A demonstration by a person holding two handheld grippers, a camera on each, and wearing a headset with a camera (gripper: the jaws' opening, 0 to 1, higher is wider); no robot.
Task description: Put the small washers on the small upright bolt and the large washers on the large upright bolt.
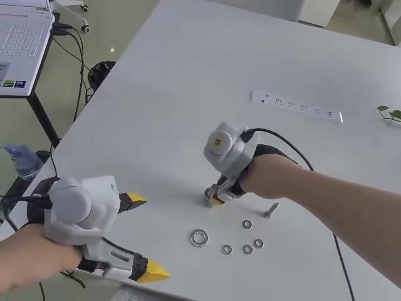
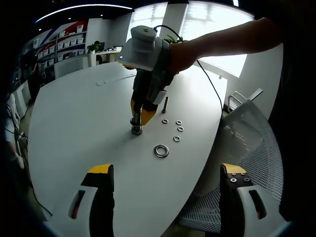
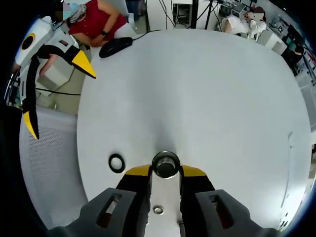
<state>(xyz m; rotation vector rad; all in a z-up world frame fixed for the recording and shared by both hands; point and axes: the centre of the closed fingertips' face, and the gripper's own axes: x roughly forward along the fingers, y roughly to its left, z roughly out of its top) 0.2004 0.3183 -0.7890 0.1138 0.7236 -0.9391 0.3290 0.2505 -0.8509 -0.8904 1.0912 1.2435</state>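
— Nearest, the left claw (image 1: 145, 237)?
— Spread wide over the bench (image 1: 188, 94) edge.
— And the right claw (image 1: 214, 197)?
— Pinching the large bolt (image 1: 210, 195) upright on the bench; 1 large washer (image 1: 199, 237) and 4 small washers (image 1: 247, 224) lie near it.

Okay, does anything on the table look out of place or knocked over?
Nothing stands out. The large steel washer and four small steel washers lie flat on the white table; the right claw grips the large upright steel bolt.
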